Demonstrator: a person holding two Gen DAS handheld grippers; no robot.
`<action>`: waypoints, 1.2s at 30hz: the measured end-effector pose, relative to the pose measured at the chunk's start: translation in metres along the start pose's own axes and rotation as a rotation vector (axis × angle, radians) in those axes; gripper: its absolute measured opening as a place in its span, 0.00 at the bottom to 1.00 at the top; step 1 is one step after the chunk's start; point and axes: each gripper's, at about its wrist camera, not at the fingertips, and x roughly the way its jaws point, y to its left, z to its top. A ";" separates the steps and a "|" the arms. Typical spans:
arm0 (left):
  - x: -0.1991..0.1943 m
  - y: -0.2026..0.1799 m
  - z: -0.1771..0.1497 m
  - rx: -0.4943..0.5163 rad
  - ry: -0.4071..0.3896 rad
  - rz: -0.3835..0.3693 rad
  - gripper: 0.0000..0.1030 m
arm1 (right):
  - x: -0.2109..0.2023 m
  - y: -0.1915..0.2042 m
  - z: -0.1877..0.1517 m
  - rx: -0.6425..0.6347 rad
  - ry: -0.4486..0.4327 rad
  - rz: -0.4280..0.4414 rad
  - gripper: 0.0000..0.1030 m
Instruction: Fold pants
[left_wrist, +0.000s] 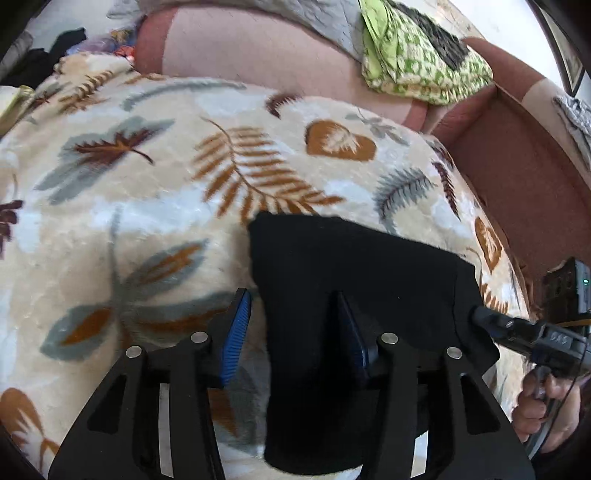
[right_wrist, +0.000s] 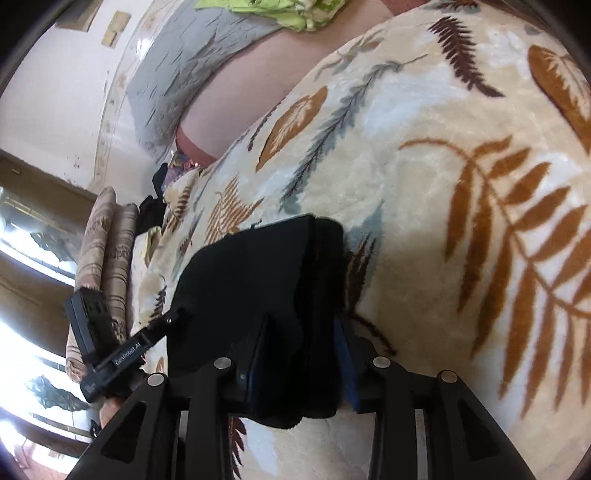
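Note:
The black pants (left_wrist: 354, 266) lie folded into a small bundle on the leaf-patterned blanket (left_wrist: 147, 177). My left gripper (left_wrist: 295, 325) stands open over the bundle's left edge; its left blue pad (left_wrist: 236, 339) is over bare blanket and the right finger rests on the cloth. The right gripper (left_wrist: 480, 314) shows at the bundle's right corner in the left wrist view. In the right wrist view the pants (right_wrist: 258, 266) fill the gap of my right gripper (right_wrist: 306, 332), whose fingers close on a thick fold. The left gripper (right_wrist: 173, 317) touches the bundle's left corner there.
A pink bolster (left_wrist: 258, 59) lies behind the blanket with a green patterned cloth (left_wrist: 417, 55) and a grey cover (right_wrist: 192, 74) on it. Dark clothes (left_wrist: 40, 55) sit at the far left. Rolled brown cushions (right_wrist: 107, 243) lie beside the bed.

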 end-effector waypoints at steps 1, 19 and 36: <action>-0.008 -0.001 0.000 0.005 -0.034 0.029 0.46 | -0.011 0.002 0.002 -0.005 -0.051 -0.004 0.33; 0.006 -0.029 -0.025 0.157 0.127 -0.170 0.39 | 0.021 0.082 -0.073 -0.771 0.055 -0.312 0.34; 0.038 -0.020 0.021 0.120 0.035 -0.110 0.48 | 0.042 0.063 -0.012 -0.625 -0.043 -0.285 0.40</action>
